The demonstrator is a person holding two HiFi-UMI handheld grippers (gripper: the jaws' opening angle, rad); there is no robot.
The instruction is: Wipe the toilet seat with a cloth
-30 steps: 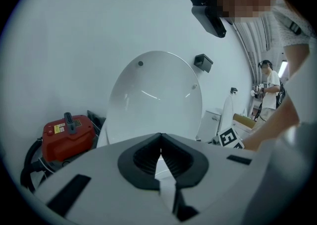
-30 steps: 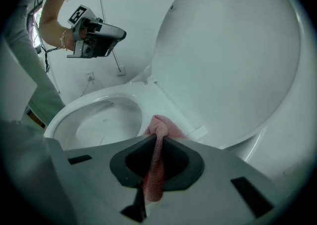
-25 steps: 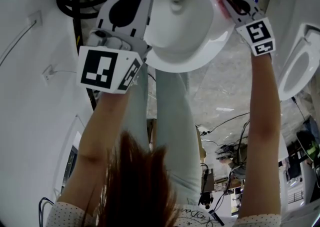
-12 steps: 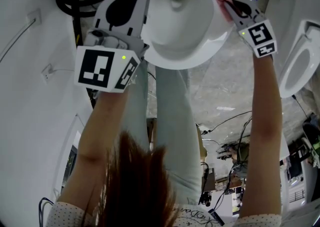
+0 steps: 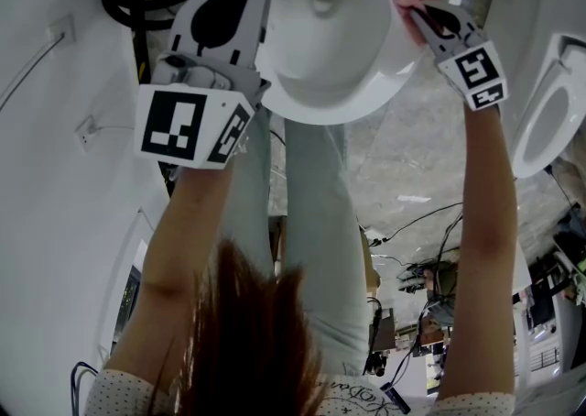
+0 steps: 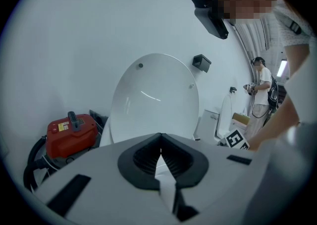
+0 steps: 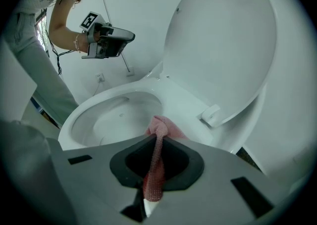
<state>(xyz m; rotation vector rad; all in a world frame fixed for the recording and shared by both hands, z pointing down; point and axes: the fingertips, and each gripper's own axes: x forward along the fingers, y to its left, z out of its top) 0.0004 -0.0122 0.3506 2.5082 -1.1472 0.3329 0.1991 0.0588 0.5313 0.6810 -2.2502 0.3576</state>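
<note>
Pink cloth held on the toilet seat rim by my right gripper (image 7: 154,172).

My right gripper is clenched on the pink cloth (image 7: 162,129). The cloth's bunched end rests on the white toilet seat (image 7: 184,104) just below the raised lid (image 7: 223,45), at the upper right of the head view. My left gripper (image 6: 159,150) is clenched on nothing and held clear of the seat at upper left. It faces the lid, with a red canister (image 6: 72,131) at the lower left of its view.

A red canister (image 6: 71,130) sits by the white wall beside looped black hose (image 6: 33,162), a small dark box (image 6: 201,62) is fixed higher up, a second white toilet (image 5: 549,112) stands at the right, and a person (image 6: 260,90) stands far back.
</note>
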